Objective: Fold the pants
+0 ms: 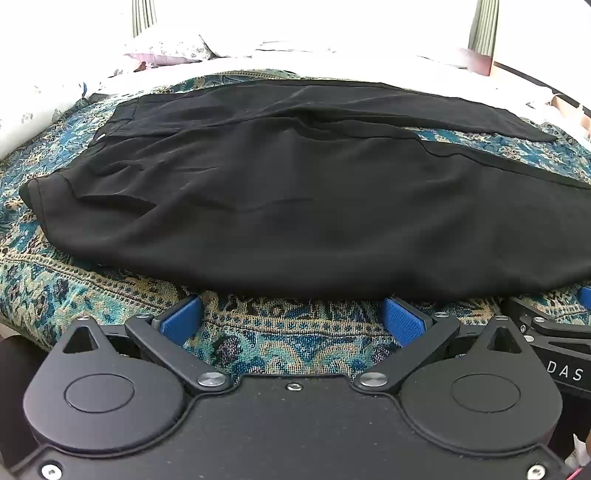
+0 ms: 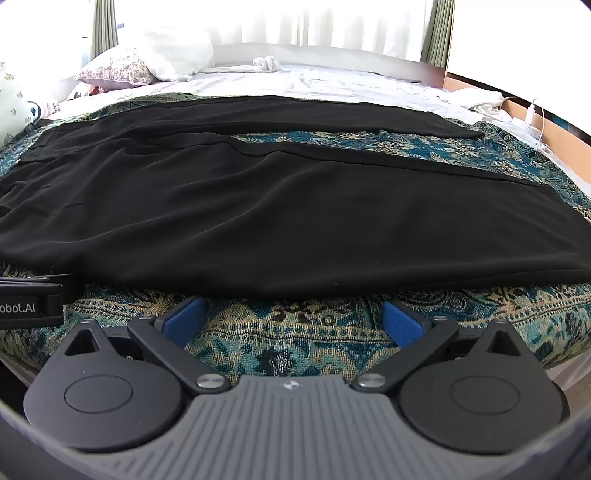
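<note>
Black pants (image 1: 277, 206) lie spread flat on a blue patterned bedspread (image 1: 280, 332), waistband at the left, two legs running right with a gap between them. In the right wrist view the pants (image 2: 277, 214) fill the middle, leg ends at the right. My left gripper (image 1: 291, 314) is open, its blue pads at the near edge of the pants, nothing between them. My right gripper (image 2: 291, 314) is open too, at the near hem edge of the nearer leg. The tips of both sit just under the fabric's edge.
The bedspread (image 2: 295, 339) covers a bed with white sheets (image 2: 314, 81) and pillows (image 2: 118, 68) at the back. Curtains (image 2: 437, 29) hang behind. A wooden bed frame with a cable (image 2: 535, 110) runs along the right. The other gripper's body (image 2: 33, 302) shows at left.
</note>
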Tool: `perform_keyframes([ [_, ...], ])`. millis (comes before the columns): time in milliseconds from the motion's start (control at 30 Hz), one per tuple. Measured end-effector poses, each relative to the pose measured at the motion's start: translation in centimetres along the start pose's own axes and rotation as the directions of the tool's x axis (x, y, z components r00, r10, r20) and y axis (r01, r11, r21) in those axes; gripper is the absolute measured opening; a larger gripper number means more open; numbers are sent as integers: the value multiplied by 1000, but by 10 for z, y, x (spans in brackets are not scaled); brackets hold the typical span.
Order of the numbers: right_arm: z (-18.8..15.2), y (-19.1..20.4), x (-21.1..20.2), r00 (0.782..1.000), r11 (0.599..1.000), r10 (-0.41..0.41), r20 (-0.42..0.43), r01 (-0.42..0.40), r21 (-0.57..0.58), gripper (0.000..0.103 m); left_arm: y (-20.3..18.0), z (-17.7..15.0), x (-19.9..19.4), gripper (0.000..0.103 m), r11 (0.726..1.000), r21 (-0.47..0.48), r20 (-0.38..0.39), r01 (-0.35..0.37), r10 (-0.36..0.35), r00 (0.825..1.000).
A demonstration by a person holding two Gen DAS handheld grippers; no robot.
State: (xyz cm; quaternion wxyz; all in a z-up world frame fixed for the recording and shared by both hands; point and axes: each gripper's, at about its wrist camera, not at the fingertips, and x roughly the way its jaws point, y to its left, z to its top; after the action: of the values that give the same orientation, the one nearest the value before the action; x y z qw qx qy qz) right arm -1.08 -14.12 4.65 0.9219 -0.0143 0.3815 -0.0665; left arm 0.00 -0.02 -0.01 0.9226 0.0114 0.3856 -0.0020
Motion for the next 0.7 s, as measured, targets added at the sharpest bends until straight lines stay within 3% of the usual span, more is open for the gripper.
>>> perform_keyframes([
  [700,-1,-1,-1,1000,1000,0,2,0,0,103,0,0,0,103,1000,-5,-2,5,-5,1000],
])
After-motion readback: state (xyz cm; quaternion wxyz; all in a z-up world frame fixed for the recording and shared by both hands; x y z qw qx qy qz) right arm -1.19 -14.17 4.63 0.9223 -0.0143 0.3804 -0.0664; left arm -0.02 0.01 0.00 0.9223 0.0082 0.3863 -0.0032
